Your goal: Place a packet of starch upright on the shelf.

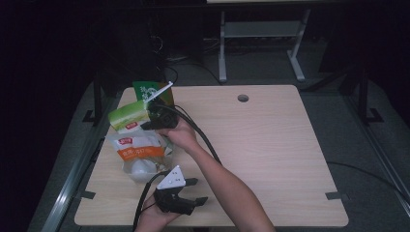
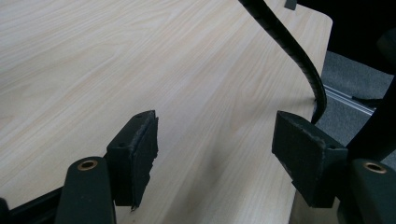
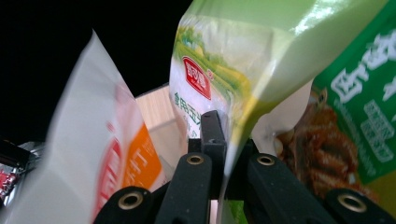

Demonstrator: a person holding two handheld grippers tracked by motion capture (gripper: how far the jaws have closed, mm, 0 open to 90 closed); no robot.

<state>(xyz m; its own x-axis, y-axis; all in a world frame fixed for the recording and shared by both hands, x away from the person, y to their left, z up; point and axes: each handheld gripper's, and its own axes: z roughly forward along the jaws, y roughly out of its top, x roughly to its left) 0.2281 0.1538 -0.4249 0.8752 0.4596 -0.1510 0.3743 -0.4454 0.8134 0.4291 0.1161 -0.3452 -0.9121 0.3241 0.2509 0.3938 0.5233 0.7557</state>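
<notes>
Green pouch [image 1: 126, 117] clamped in right fingers [image 3: 223, 140] above pale wooden table [image 1: 270, 145], left fingers [image 2: 299, 149] spread

Pale wooden table [image 1: 270, 145]: bears every packet, all toward its left side.
Light green plastic packet [image 1: 126, 116]: far left, raised above the tabletop.
Dark green printed packet [image 1: 147, 91]: just behind the light green one.
White and orange plastic bag [image 1: 138, 152]: nearer the person, below the light green packet.
</notes>
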